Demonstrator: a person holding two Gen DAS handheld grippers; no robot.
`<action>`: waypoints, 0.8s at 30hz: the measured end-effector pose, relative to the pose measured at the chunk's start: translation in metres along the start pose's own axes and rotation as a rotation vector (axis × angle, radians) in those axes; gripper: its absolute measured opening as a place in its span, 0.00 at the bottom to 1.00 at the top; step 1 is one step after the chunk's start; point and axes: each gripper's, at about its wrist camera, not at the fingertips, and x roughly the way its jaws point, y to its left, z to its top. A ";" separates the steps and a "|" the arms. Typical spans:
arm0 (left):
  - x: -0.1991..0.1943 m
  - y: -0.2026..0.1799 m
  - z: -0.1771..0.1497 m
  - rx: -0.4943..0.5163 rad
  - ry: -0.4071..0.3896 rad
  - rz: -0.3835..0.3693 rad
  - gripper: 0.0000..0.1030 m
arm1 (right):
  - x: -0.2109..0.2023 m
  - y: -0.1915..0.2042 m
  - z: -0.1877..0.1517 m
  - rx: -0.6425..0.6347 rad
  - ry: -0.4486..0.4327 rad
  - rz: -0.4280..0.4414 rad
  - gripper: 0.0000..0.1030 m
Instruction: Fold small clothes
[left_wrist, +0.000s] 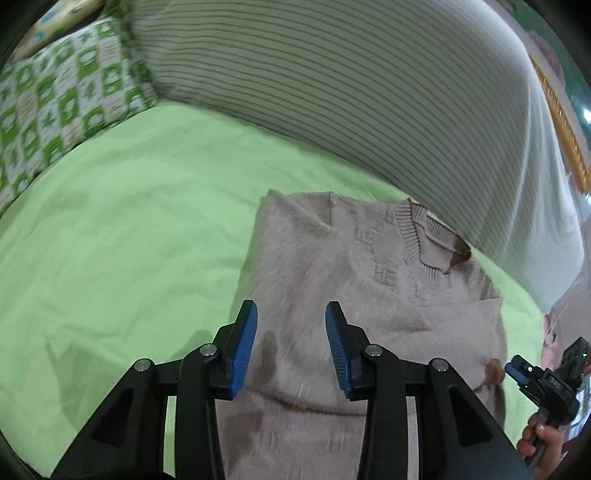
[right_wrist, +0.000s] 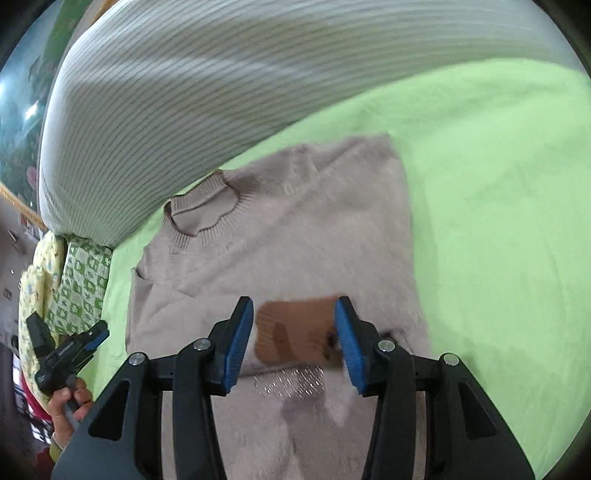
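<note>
Beige sweater (left_wrist: 354, 295) flat on green bed sheet (left_wrist: 129, 221), sleeves folded in, collar at 1 o'clock, left gripper (left_wrist: 290, 347) and right gripper (right_wrist: 295, 345) jaws apart above it

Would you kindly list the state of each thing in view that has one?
Left gripper: open, holding nothing, above the sweater.
Right gripper: open, holding nothing, above the sweater.
Sweater: lying flat on the green sheet, sides folded inward, collar toward the striped pillow.
</note>
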 end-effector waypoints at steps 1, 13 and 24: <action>0.005 -0.003 0.002 0.010 0.005 0.002 0.38 | 0.001 -0.002 0.000 -0.001 0.005 0.002 0.46; 0.065 -0.015 0.017 0.067 0.070 0.072 0.38 | 0.024 0.003 -0.003 -0.032 0.084 -0.009 0.48; 0.087 -0.020 0.015 0.117 0.045 0.268 0.36 | -0.055 0.019 0.040 -0.108 -0.192 0.131 0.07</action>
